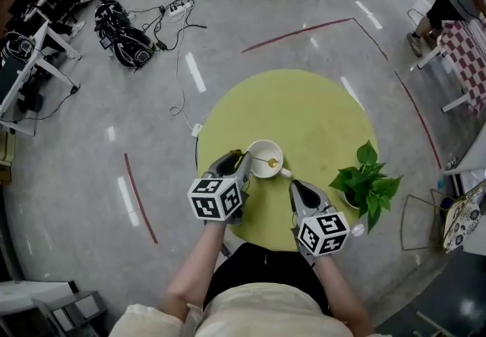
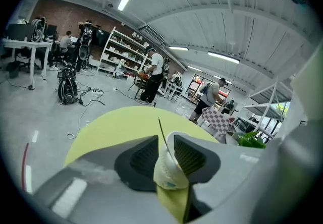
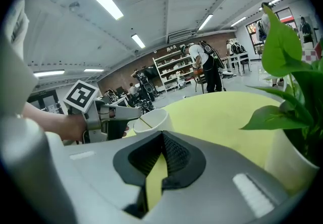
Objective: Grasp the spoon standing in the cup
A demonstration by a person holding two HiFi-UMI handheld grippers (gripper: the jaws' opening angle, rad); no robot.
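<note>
A white cup [image 1: 263,149] stands near the front of the round yellow-green table [image 1: 304,108], and a gold spoon [image 1: 271,163] stands in it with its thin handle leaning to the cup's left rim. My left gripper [image 1: 241,163] is at that rim. In the left gripper view the handle [image 2: 161,129] rises between the pads close to the right pad, with the cup [image 2: 169,172] behind, and the gap is wider than the handle. My right gripper [image 1: 295,187] rests front right of the cup, its tips together on nothing. It sees the cup [image 3: 154,119] ahead.
A potted green plant [image 1: 364,180] stands at the table's right edge, close to the right gripper; its leaves [image 3: 287,92] fill that view's right side. Cables and a golf bag [image 1: 121,32] lie on the floor to the far left. People stand by distant shelves.
</note>
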